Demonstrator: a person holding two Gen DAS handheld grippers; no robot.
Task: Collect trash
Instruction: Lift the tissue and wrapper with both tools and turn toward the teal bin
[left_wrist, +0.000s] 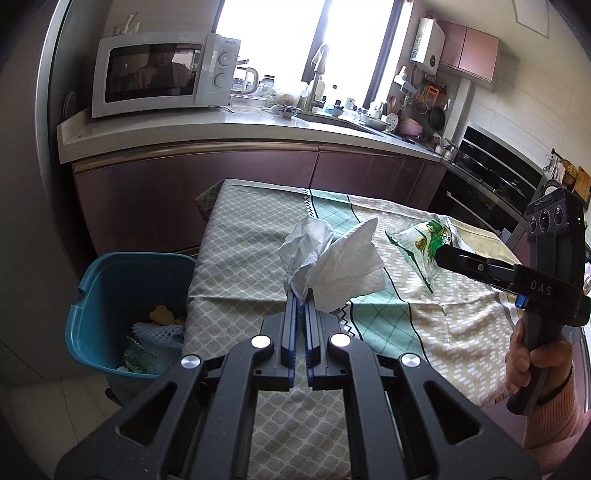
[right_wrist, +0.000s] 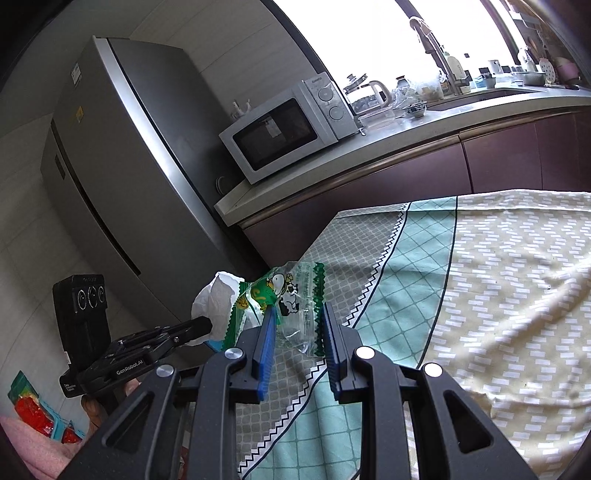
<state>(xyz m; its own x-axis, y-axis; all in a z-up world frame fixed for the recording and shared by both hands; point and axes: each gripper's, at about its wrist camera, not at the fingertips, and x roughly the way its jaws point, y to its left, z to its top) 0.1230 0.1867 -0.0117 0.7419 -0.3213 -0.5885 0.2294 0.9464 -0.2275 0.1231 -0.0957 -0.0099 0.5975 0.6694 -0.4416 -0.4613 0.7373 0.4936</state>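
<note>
My left gripper (left_wrist: 303, 293) is shut on a crumpled white tissue (left_wrist: 332, 258), held above the left part of the table's patterned cloth (left_wrist: 240, 236). From the right wrist view, that left gripper (right_wrist: 208, 325) and its tissue (right_wrist: 216, 302) sit to the left. My right gripper (right_wrist: 299, 314) is shut on a clear plastic wrapper with green print (right_wrist: 291, 291), its blue pads pinching the crinkled film. In the left wrist view the right gripper (left_wrist: 439, 254) holds the wrapper (left_wrist: 421, 240) above the cloth. A blue bin (left_wrist: 110, 280) stands on the floor left of the table.
The bin holds a white foam net (left_wrist: 155, 332) and other scraps. A counter (left_wrist: 221, 122) with a microwave (left_wrist: 162, 74) and a sink runs behind the table. A tall grey fridge (right_wrist: 122, 166) stands at the left. An oven (left_wrist: 491, 162) is at the far right.
</note>
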